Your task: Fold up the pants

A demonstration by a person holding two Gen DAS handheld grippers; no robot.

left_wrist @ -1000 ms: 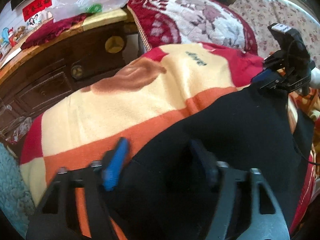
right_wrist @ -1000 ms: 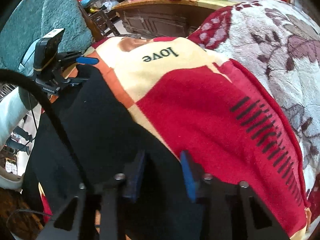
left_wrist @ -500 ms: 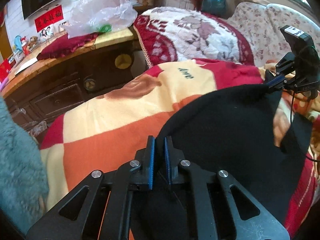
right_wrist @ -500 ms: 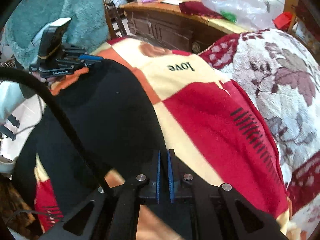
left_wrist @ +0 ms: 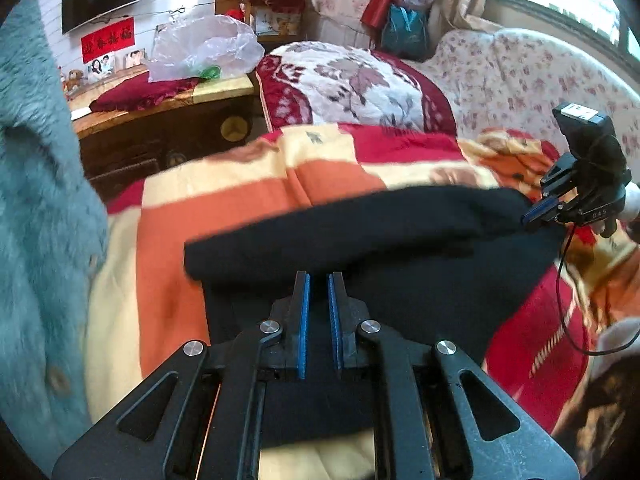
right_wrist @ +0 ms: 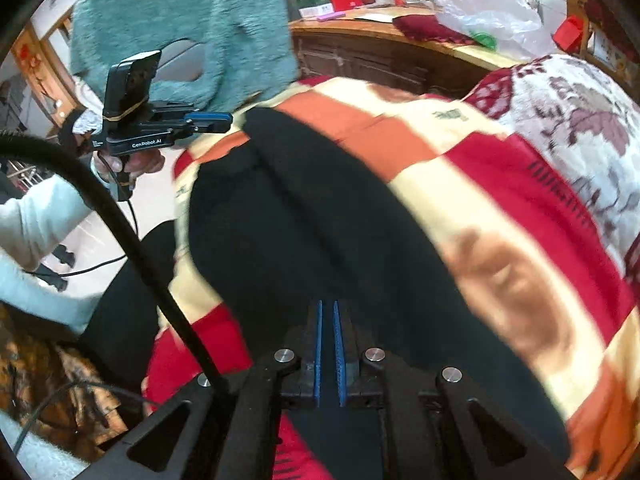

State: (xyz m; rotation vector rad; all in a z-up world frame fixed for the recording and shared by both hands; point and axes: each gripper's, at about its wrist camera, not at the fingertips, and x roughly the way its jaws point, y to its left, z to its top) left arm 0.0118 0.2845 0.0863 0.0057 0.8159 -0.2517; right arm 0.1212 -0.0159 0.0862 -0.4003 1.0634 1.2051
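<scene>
Black pants (left_wrist: 400,236) lie on a red, orange and cream blanket (left_wrist: 240,200), with a doubled fold along the far edge. They also show in the right wrist view (right_wrist: 312,232). My left gripper (left_wrist: 318,280) is shut on the near edge of the pants. It also shows at the left of the right wrist view (right_wrist: 216,117). My right gripper (right_wrist: 328,308) is shut on the pants' other end. It also shows at the right of the left wrist view (left_wrist: 534,216).
A floral quilt (left_wrist: 352,80) lies behind the blanket. A dark wooden cabinet (left_wrist: 160,136) with a plastic bag (left_wrist: 200,52) on top stands at the left. A teal fuzzy garment (left_wrist: 36,200) hangs at the far left. A floral sofa (left_wrist: 520,76) is at the right.
Both grippers went from open to shut on the pants' edge. They then lifted and pulled it back, so the pants now lie doubled over with more blanket showing beyond.
</scene>
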